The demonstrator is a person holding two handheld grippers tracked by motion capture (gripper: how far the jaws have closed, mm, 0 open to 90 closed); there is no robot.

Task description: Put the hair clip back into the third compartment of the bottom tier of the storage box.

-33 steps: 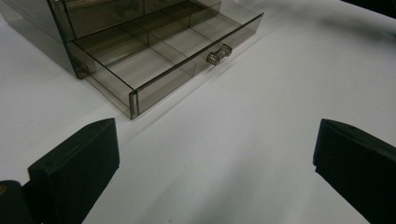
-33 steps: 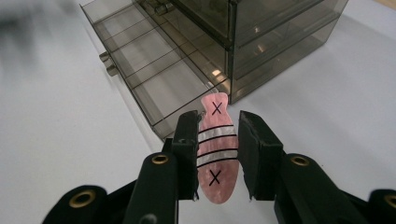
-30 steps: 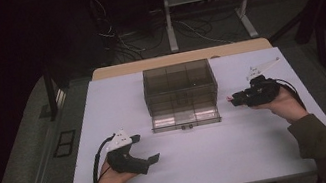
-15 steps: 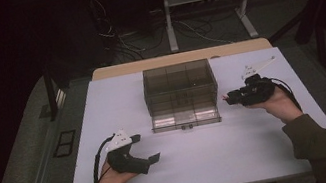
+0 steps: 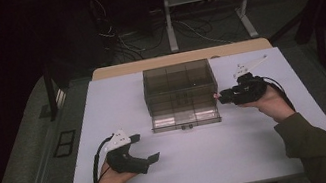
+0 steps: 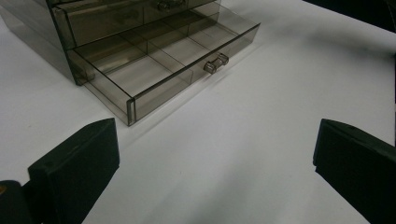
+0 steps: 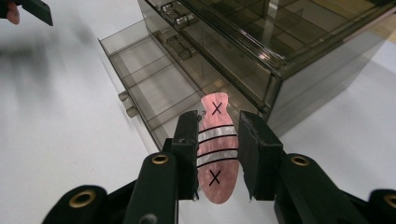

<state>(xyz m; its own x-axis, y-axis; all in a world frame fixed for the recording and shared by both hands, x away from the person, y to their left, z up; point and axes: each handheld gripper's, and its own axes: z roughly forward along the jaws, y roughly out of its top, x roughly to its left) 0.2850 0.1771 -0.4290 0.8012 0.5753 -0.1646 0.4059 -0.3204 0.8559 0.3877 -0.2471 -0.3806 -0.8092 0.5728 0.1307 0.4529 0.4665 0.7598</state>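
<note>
In the high view the right tool (image 5: 221,97) hangs over the white desk (image 5: 263,155), its tips just beside the right wall of the smoky clear drawer box (image 5: 179,88), with a speck of pink at those tips. The box stands ahead of both tools, and its bottom drawer (image 5: 185,118) is pulled out toward the person. The left tool (image 5: 155,157) rests well back from that drawer, near the desk's near edge, released, nothing between its jaws. In the left gripper view its two black jaws stand wide apart over bare desk; the open drawer lies ahead and to the left, split into compartments, with a small clear knob (image 6: 215,63) on its front. In the right gripper view the right tool (image 7: 218,156) is clenched on a flat pink fish tag (image 7: 215,154), gripped across its middle. The tag's long axis runs along the jaws and away from the hand: its narrower, notched end points ahead toward the drawer's corner, its rounded end back toward the hand. It bears a black X near each end and silver bands edged in black between them; no other writing can be read. Past the tag the open drawer and the box's near corner stand close ahead. The left tool's tip shows far off at upper left.
</note>
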